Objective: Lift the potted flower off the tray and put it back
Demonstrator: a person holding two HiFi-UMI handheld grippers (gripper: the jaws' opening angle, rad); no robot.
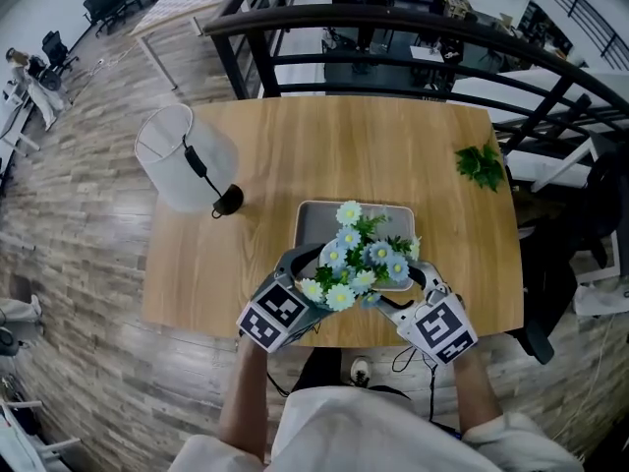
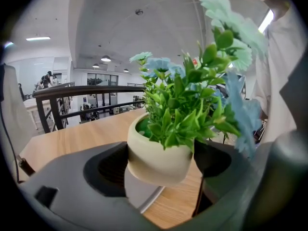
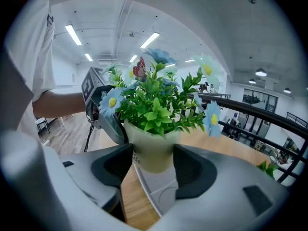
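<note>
The potted flower (image 1: 356, 254), a cream pot of green leaves with pale blue and white daisies, hangs over the near part of the grey tray (image 1: 319, 216). My left gripper (image 1: 307, 281) and right gripper (image 1: 413, 281) clasp the pot from either side. In the left gripper view the pot (image 2: 159, 158) sits slightly tilted between both pads, above the tray's edge (image 2: 140, 195). The right gripper view has the pot (image 3: 151, 150) pressed between both pads, clear of the tray (image 3: 161, 189) below. The blooms hide the pot in the head view.
The tray lies on a wooden table (image 1: 295, 136). A white lamp shade (image 1: 182, 155) with a black cord and base (image 1: 228, 201) stands at the table's left. A green sprig (image 1: 482, 165) lies at the right edge. A dark railing (image 1: 393, 28) runs behind the table.
</note>
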